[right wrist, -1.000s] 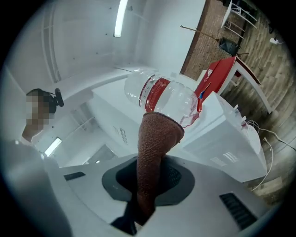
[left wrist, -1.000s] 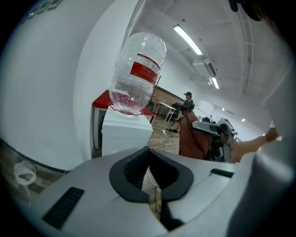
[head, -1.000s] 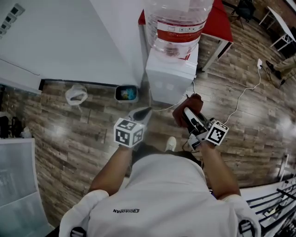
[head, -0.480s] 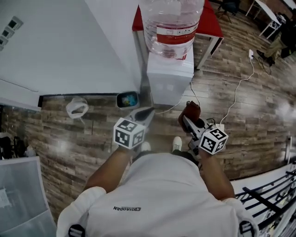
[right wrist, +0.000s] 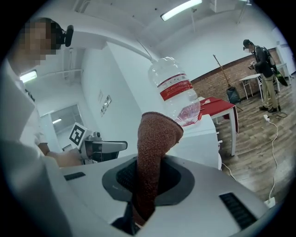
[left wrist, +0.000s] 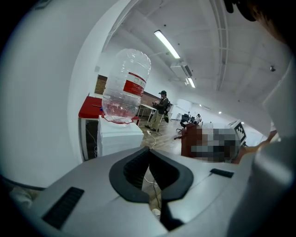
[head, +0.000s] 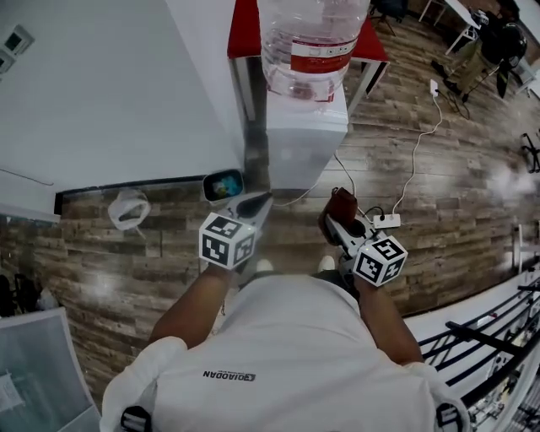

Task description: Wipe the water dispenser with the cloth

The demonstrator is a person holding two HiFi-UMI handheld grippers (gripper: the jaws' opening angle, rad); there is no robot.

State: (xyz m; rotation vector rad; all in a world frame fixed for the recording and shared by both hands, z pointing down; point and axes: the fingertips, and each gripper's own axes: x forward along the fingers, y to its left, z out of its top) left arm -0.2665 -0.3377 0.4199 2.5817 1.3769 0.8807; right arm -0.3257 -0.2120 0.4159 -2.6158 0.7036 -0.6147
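The white water dispenser (head: 304, 143) stands against the wall with a clear bottle (head: 308, 46) with a red label on top; it also shows in the left gripper view (left wrist: 118, 139) and the right gripper view (right wrist: 203, 139). My right gripper (head: 336, 221) is shut on a reddish-brown cloth (right wrist: 155, 152), which sticks up between the jaws; the cloth (head: 342, 202) hangs just short of the dispenser's front. My left gripper (head: 257, 205) is shut and holds nothing, its tip near the dispenser's lower left corner.
A small bin (head: 224, 184) and a white bag (head: 125, 209) lie by the wall at left. A red table (head: 245, 25) stands behind the dispenser. A cable and power strip (head: 386, 221) run over the wood floor at right. A person (right wrist: 259, 69) stands far off.
The view has shifted closer over the dispenser. Both grippers stay low in front of it, the right one still holding the cloth and drifting slightly right and down.
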